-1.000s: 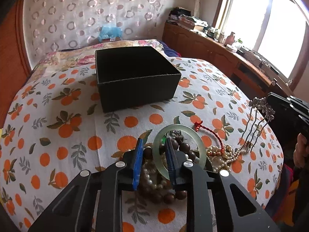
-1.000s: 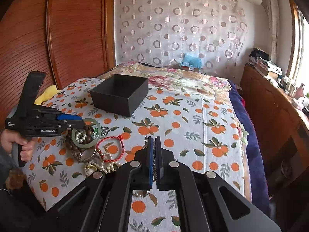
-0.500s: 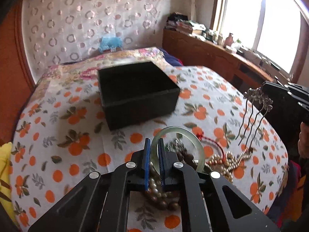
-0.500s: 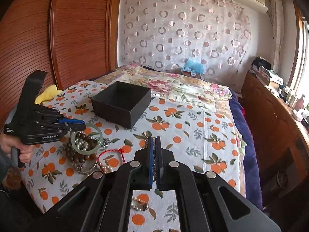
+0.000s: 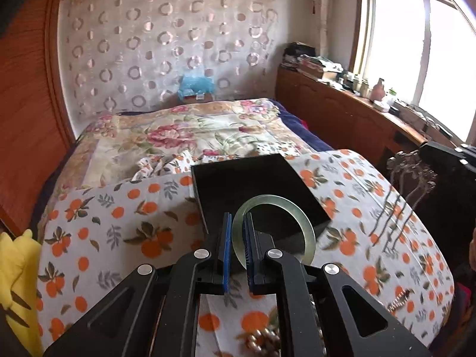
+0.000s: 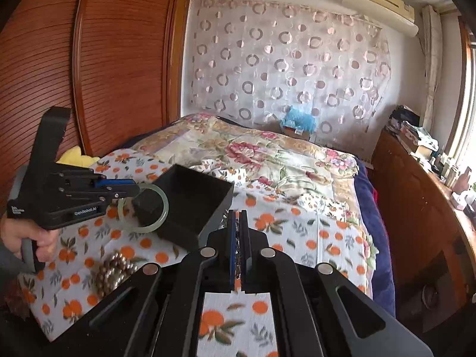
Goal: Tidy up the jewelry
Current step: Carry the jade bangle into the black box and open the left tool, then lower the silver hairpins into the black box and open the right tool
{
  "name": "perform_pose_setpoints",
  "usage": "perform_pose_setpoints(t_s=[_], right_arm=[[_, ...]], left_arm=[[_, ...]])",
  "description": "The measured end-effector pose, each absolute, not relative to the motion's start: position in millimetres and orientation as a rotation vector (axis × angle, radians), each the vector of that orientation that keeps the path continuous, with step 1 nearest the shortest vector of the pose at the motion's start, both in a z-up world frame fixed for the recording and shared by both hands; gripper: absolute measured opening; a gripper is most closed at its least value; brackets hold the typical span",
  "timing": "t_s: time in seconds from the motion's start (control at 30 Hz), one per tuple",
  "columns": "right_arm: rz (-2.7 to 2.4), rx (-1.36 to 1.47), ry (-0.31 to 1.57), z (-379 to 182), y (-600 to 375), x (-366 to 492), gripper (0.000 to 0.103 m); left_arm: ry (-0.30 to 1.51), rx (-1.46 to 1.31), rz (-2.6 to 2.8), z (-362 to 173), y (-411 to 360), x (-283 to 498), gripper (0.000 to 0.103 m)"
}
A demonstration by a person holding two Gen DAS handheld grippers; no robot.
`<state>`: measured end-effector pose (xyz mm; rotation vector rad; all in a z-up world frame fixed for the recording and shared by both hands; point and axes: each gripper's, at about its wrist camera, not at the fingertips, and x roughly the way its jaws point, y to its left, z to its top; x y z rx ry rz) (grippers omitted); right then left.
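Note:
My left gripper (image 5: 237, 226) is shut on a pale green jade bangle (image 5: 299, 218) and holds it in the air at the near corner of the open black box (image 5: 238, 178). In the right wrist view the bangle (image 6: 160, 217) hangs at the near left corner of the box (image 6: 205, 199), with the left gripper (image 6: 135, 189) beside it. My right gripper (image 6: 238, 223) is shut on a metal hairpin; in the left wrist view the hairpin (image 5: 412, 178) hangs from it at the right edge. Dark and pearl beads (image 6: 114, 270) lie on the cloth.
The orange-print cloth (image 5: 119, 226) covers the near end of a bed with a floral quilt (image 5: 184, 131). A yellow item (image 5: 15, 267) lies at the left edge. A wooden cabinet (image 6: 416, 208) runs along the right under the window. Wooden panels (image 6: 59, 74) stand at left.
My left gripper has lifted the jade bangle off the bead pile and carried it forward to the black box. My right gripper has risen and moved forward with the hairpin.

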<state>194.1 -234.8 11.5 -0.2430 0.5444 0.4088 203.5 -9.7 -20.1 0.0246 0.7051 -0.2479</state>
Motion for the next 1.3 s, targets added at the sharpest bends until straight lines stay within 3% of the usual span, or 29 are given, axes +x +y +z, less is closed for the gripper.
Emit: perform_pose_setpoints(t_s=[0.5,0.6,0.83,0.93,1.3], right_arm=[[0.412,-0.279,0.536,21.4,-205.9,242.7,0.003],[0.411,-0.291,0.55,17.9,-200.1,252.6,0.003],[0.428,-0.254,0.55,10.6,-187.8,272.7,0.003],[0.445,-0.211,0.551,5.0,-179.9,281.4,0.003],[0.478,-0.133,0.639,-41.7,-142.2,314.9,0.003]], left_arm=[[0.765,0.014,-0.181,-37.8,-14.6,257.5,0.01],[0.75,0.01,-0.193,-33.8,-11.7,253.4,0.017],[0.716,-0.011,-0.195,-19.0,6.4,232.3,0.019],[0.706,0.0,-0.186,-16.4,12.8,219.7,0.026],[0.699,0.002,-0.196,-19.9,30.8,175.7,0.027]])
